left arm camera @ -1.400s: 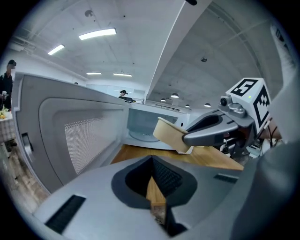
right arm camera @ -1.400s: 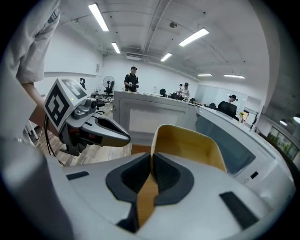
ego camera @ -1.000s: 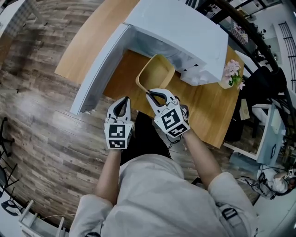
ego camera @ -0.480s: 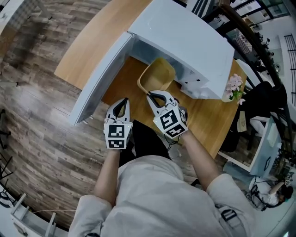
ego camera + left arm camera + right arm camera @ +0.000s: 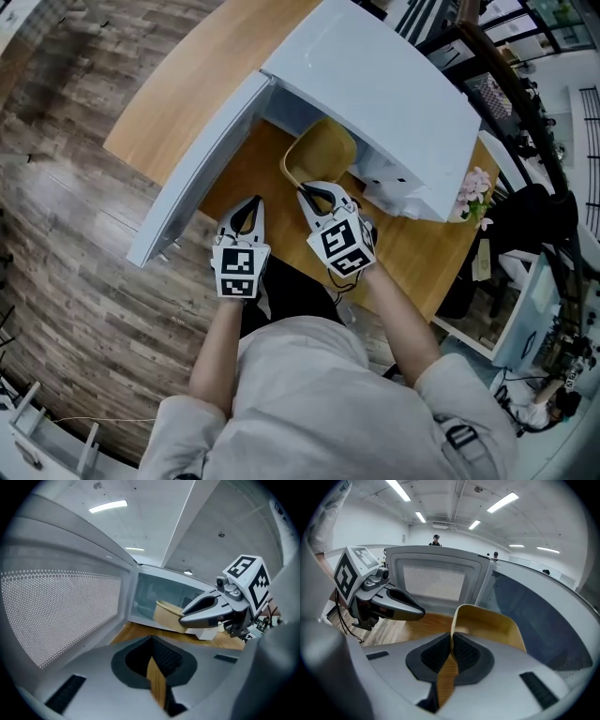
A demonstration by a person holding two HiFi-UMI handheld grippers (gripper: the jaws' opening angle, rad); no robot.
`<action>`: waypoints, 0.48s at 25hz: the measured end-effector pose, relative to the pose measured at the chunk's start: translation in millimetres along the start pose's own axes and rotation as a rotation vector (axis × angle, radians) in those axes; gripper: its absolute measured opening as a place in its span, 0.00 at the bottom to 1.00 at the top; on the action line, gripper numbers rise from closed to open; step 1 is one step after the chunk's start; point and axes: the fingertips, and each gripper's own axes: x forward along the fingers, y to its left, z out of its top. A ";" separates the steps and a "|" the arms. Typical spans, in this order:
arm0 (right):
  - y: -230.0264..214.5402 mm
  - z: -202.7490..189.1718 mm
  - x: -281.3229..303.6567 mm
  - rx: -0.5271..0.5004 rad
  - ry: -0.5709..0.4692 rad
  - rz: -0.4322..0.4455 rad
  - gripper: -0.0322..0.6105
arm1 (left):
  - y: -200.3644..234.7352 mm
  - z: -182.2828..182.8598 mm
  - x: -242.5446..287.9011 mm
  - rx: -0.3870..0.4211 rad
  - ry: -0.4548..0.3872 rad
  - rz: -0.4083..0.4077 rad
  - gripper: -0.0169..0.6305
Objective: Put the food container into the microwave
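Right gripper view: right gripper [image 5: 451, 641] fingers pinched tight on the food container [image 5: 490, 620] rim. Only the head view shows the container at the open microwave [image 5: 375, 80] mouth. Left gripper view: left gripper [image 5: 153, 654] fingers together, empty, beside the microwave door [image 5: 61, 611]. Container is nearer the mouth than a second ago

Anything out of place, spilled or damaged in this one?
Nothing stands out. The right gripper pinches the food container by its rim at the mouth of the open microwave. The container looks empty and whole, and nothing is spilled on the table. The left gripper is shut and empty beside it.
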 end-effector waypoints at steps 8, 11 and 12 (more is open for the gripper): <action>-15.3 -3.2 15.8 -0.032 0.029 0.005 0.08 | 5.2 -4.8 14.3 -0.017 0.020 0.006 0.04; -20.8 -4.3 20.9 -0.043 0.036 0.002 0.08 | 8.3 -6.3 20.3 -0.016 0.027 0.011 0.04; -23.0 -5.1 22.1 -0.046 0.040 0.001 0.08 | 8.8 -6.6 22.1 -0.017 0.029 0.012 0.04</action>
